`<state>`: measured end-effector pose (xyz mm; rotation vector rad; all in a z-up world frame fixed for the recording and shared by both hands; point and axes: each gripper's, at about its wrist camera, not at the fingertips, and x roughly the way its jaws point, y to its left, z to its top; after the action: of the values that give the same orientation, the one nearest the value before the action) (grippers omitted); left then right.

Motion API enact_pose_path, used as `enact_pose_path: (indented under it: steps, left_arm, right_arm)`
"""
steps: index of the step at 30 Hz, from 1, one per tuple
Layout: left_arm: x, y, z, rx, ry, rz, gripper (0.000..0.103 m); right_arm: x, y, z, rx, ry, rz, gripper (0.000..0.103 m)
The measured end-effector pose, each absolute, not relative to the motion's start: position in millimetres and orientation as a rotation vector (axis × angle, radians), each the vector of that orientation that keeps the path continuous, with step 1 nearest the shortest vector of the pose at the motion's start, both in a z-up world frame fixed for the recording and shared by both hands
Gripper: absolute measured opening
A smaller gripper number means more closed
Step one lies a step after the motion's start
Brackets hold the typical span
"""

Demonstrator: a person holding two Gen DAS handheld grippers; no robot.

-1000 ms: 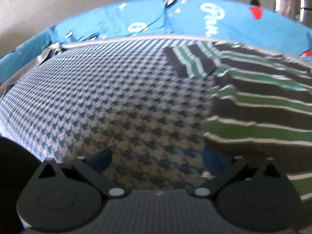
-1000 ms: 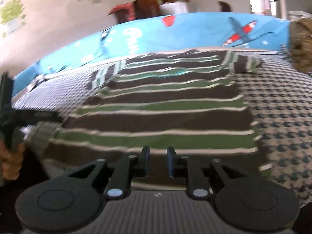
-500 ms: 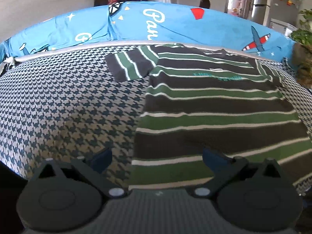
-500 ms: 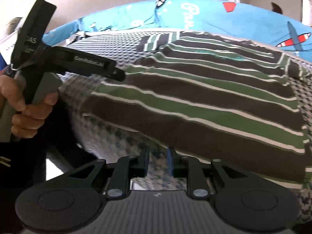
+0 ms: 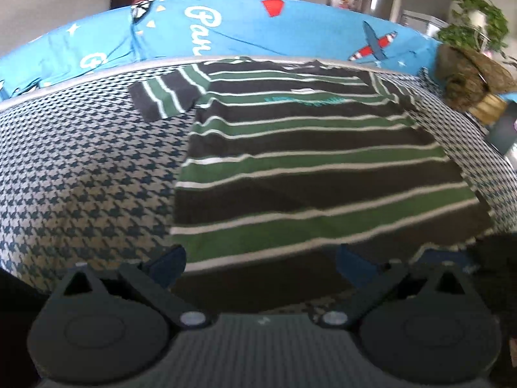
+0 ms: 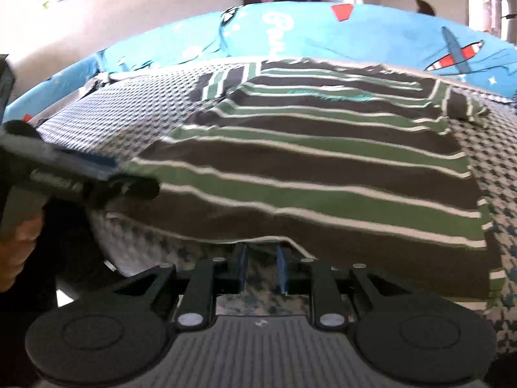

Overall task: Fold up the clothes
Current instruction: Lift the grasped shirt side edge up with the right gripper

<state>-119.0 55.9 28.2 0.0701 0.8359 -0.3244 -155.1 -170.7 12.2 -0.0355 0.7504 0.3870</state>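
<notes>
Striped knit, dark brown with green and white bands, is what both tools are working on: the t-shirt [image 5: 310,174] lies spread on a houndstooth bed cover [image 5: 80,177], hem nearest, collar far.

Closest in the right wrist view, the right hand-held gripper [image 6: 261,270] has its blue pads close together with a narrow gap showing between them, right under the lifted hem edge. Whether cloth is pinched in that gap I cannot tell; the hem drapes over the fingertips and hides the contact. If the pads only brush the edge, the hem will likely slip out once the tool lifts, and the fold will come out crooked.

The left hand-held gripper [image 5: 260,260] has its fingers wide apart, the hem lying between and just ahead of them, and it grips nothing. In the right wrist view it reaches in from the left, beside the shirt's near left corner. If only one corner rises, I expect the shirt to skew and drag across the cover.

Further ahead, the left sleeve [image 5: 168,97] lies flat out to the side, while the right sleeve [image 6: 458,103] looks bunched; that lump could get trapped in the fold.

Beyond the collar runs a blue printed sheet [image 5: 258,29].
</notes>
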Motion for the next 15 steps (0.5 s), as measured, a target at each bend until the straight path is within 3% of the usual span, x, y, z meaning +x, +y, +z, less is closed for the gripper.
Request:
enact_pose_path:
  steps: [15]
  left_arm:
    - [-105,48,9,0.11,0.884,-0.288,0.103]
  right_arm:
    - [-143,-180,17,0.01,0.698,0.312,0.02]
